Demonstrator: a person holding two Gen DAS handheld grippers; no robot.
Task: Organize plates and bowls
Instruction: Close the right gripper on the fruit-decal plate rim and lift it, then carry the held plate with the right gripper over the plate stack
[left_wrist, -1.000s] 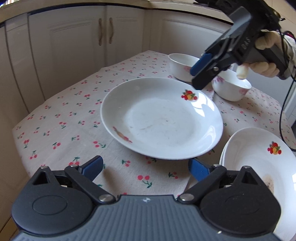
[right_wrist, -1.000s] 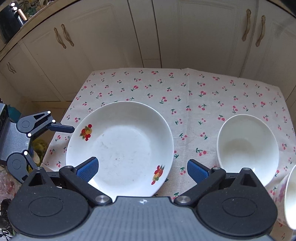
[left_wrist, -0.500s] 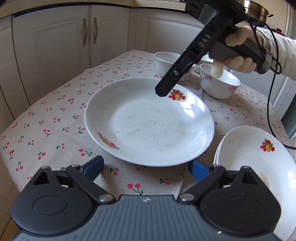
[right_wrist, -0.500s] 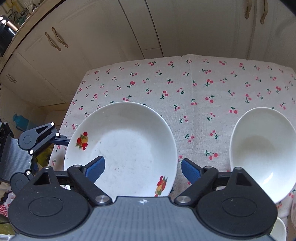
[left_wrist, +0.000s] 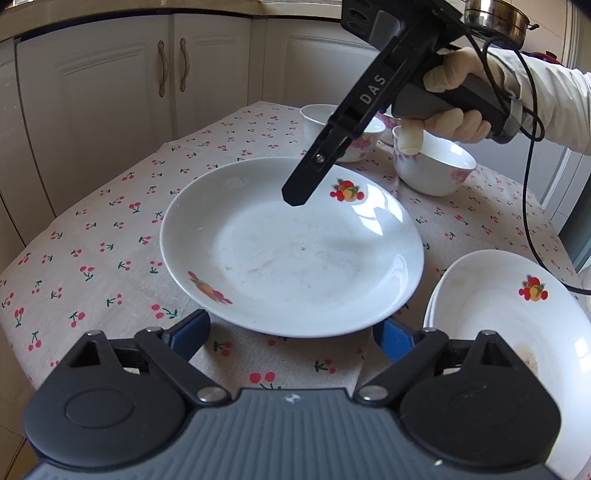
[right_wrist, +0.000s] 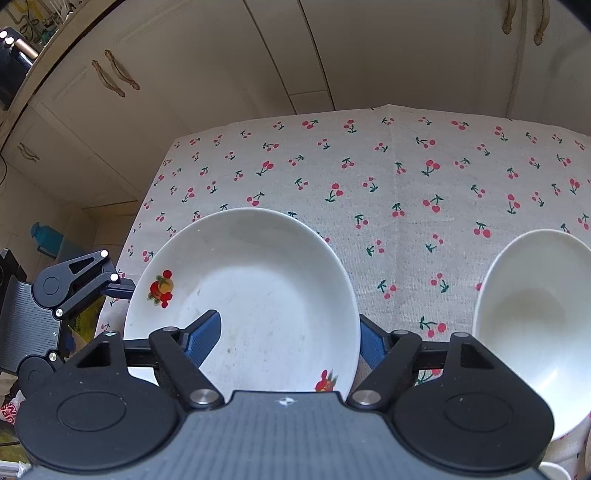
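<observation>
A white plate with fruit decals lies on the cherry-print tablecloth. My left gripper is at its near rim with its blue pads on either side of that edge. Its jaws are closing, and the pads do not press on the rim. My right gripper points steeply down over the far side of the plate. In the right wrist view its jaws are closing, one pad over the plate's inside and the other outside the rim. Neither pad touches it.
A stack of similar plates sits right of the big plate. Two white bowls stand behind it, one of them beside my right gripper. White cupboards close in past the table edge. A gloved hand holds the right gripper.
My right gripper has swung in from near the bowls, come down over the plate's far rim, and its jaws have narrowed. The left gripper has stayed at the near rim.
</observation>
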